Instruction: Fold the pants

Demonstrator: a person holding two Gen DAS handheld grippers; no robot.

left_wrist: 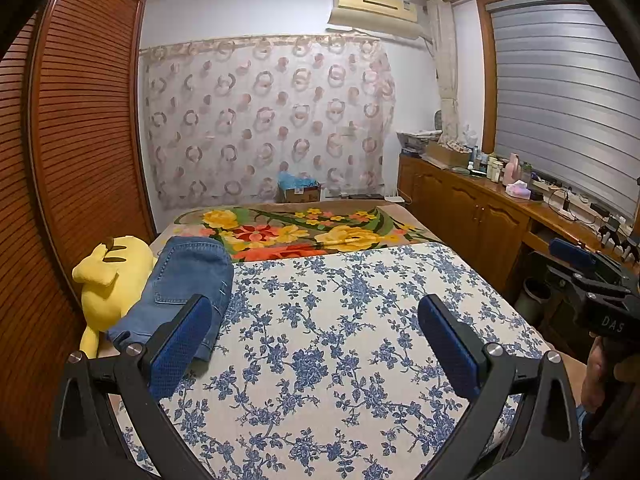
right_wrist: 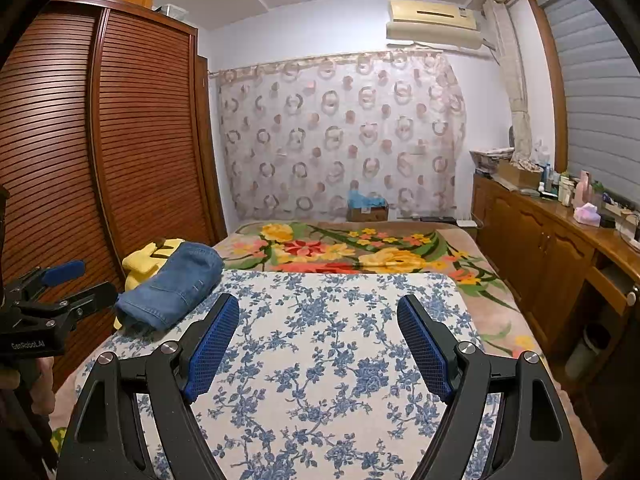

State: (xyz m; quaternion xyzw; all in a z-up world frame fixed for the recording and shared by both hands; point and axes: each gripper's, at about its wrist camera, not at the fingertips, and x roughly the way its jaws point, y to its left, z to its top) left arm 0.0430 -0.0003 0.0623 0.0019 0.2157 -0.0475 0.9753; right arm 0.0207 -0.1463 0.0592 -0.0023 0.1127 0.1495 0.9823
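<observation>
Folded blue denim pants (left_wrist: 184, 284) lie at the left edge of the blue-flowered sheet (left_wrist: 340, 320), leaning against a yellow plush toy (left_wrist: 108, 280). My left gripper (left_wrist: 316, 312) hovers open above the sheet, its left pad just in front of the pants, nothing between the jaws. In the right wrist view the pants (right_wrist: 172, 284) sit to the far left, apart from my right gripper (right_wrist: 318, 316), which is open and empty over the sheet (right_wrist: 328, 340). Each gripper shows at the edge of the other's view: the right gripper (left_wrist: 592, 272) and the left gripper (right_wrist: 68, 284), each held by a hand.
A floral blanket (left_wrist: 304, 232) covers the far part of the bed. A slatted wooden wardrobe (left_wrist: 80, 140) stands close on the left. A wooden cabinet (left_wrist: 480, 208) with bottles and clutter runs along the right under a shuttered window. A cardboard box (left_wrist: 300, 190) sits beyond the bed.
</observation>
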